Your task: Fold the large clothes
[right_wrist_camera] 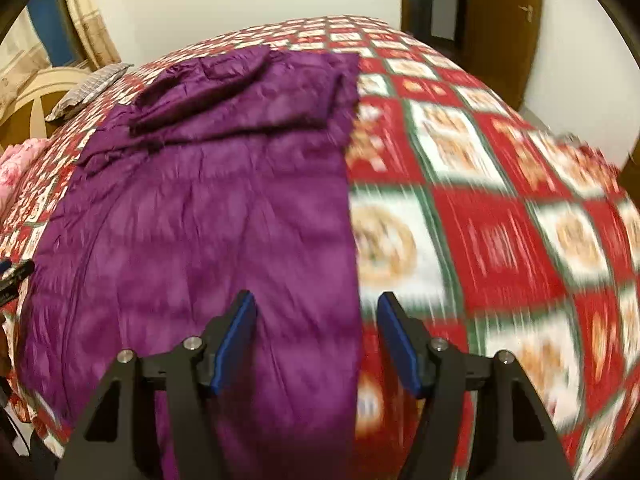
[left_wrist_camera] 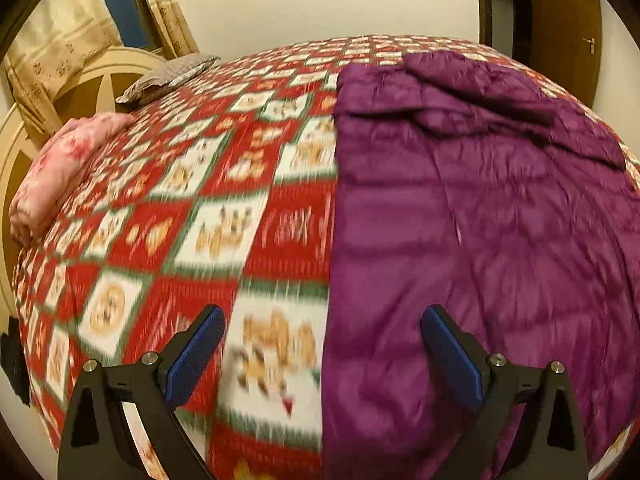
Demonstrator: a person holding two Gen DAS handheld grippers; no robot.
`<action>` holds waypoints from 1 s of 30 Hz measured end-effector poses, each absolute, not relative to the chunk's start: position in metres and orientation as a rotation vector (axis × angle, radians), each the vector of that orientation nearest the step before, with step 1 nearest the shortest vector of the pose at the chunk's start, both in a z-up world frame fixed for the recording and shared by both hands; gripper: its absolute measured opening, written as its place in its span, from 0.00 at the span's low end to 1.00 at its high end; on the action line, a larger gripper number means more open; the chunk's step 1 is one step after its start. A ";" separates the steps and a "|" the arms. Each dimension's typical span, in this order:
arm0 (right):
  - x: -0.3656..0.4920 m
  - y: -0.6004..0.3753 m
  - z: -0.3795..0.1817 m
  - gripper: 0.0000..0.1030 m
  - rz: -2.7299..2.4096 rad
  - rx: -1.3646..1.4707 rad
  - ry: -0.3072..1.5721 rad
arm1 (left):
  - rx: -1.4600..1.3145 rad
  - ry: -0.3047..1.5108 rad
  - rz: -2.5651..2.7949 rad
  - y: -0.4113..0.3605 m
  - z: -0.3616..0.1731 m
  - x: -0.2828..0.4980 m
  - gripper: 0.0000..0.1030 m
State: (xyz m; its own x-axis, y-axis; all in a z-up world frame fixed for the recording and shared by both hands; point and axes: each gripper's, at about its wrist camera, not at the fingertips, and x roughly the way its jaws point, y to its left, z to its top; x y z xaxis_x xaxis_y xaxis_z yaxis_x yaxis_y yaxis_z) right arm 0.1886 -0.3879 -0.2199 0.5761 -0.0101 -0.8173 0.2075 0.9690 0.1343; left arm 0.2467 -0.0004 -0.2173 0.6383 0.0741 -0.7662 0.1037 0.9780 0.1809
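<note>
Purple coat (left_wrist_camera: 460, 220) beneath empty left claw (left_wrist_camera: 322, 344)

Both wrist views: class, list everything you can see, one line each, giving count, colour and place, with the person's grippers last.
coat: one, purple, spread flat on the bedspread, top part folded over at the far end.
bedspread: one, red, white and green checks, covers the bed.
quilt: one, pink, rolled at the bed's left edge.
pillow: one, grey, far left corner.
curtain: cream, far left.
door: one, brown, far right.
left gripper: black with blue pads, open, above the coat's left edge.
right gripper: same colours, open, above the coat's right edge.
</note>
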 end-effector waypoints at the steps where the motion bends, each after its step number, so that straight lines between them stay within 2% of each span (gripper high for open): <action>1: 0.181 -0.386 -0.222 0.65 -0.132 0.237 0.947 | 0.213 0.886 -0.014 0.001 -0.221 0.242 0.97; 12: 0.134 -0.360 -0.235 0.65 -0.129 0.222 0.910 | 0.152 0.880 -0.099 0.003 -0.227 0.214 0.96; 13: 0.130 -0.357 -0.237 0.63 -0.131 0.222 0.906 | 0.141 0.879 -0.118 0.003 -0.228 0.210 0.84; 14: 0.127 -0.353 -0.238 0.60 -0.128 0.218 0.903 | 0.116 0.875 -0.167 0.003 -0.229 0.205 0.65; 15: 0.125 -0.351 -0.239 0.57 -0.126 0.214 0.898 | 0.095 0.871 -0.200 0.004 -0.228 0.202 0.57; 16: 0.122 -0.350 -0.240 0.47 -0.120 0.218 0.891 | 0.086 0.860 -0.216 0.003 -0.226 0.198 0.37; 17: 0.120 -0.350 -0.239 0.30 -0.110 0.229 0.888 | 0.096 0.847 -0.237 0.001 -0.224 0.194 0.15; 19: 0.116 -0.356 -0.236 0.10 -0.054 0.307 0.875 | 0.118 0.822 -0.247 -0.003 -0.219 0.190 0.09; 22: 0.105 -0.359 -0.222 0.07 -0.036 0.332 0.825 | 0.110 0.753 -0.272 0.001 -0.200 0.181 0.05; 30: 0.068 -0.362 -0.144 0.05 -0.002 0.334 0.624 | 0.061 0.548 -0.315 0.026 -0.117 0.144 0.04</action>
